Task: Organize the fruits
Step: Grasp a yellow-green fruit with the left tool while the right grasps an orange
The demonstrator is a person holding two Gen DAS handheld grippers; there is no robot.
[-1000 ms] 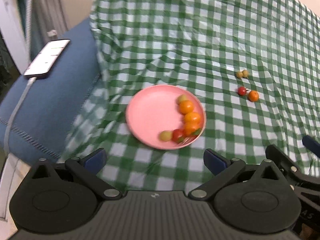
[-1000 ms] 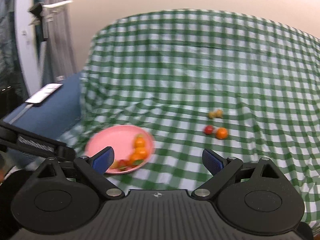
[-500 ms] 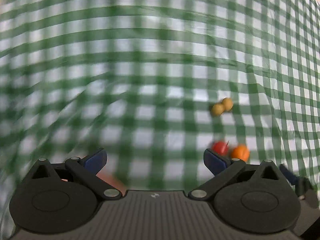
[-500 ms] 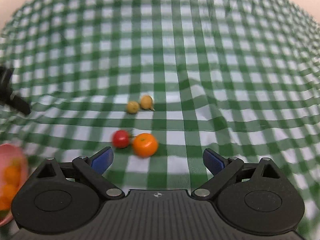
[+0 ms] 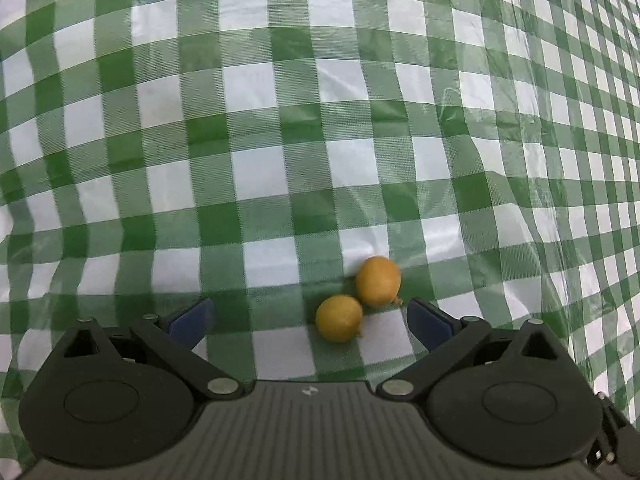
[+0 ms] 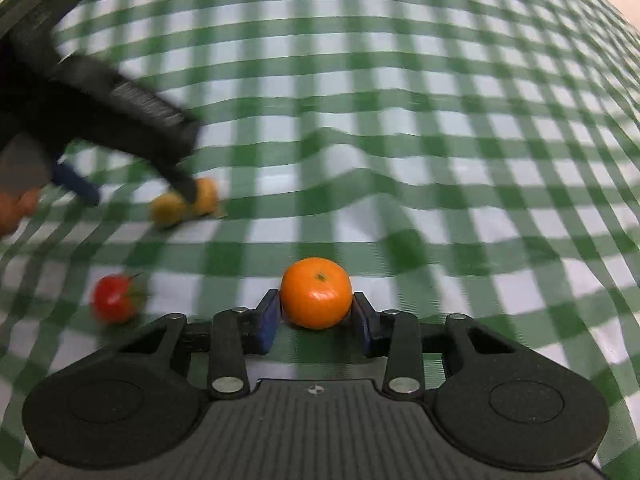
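Note:
Two small yellow-brown fruits lie touching on the green checked cloth; the near one (image 5: 339, 318) sits between the fingers of my open left gripper (image 5: 308, 316), the far one (image 5: 378, 281) just ahead of the right finger. In the right wrist view my right gripper (image 6: 316, 314) has its blue pads against both sides of an orange tangerine (image 6: 316, 298) resting on the cloth. A red cherry tomato (image 6: 114, 298) lies to its left. The left gripper (image 6: 132, 188) shows blurred over the yellow fruits (image 6: 172, 208).
The green and white checked cloth (image 5: 280, 140) is wrinkled, with a raised fold (image 6: 360, 152) beyond the tangerine. The pink plate is out of view.
Both grippers have moved forward and down from the plate to the loose fruits. The right gripper's jaws have closed from wide open onto the tangerine. The left gripper has reached the yellow fruits.

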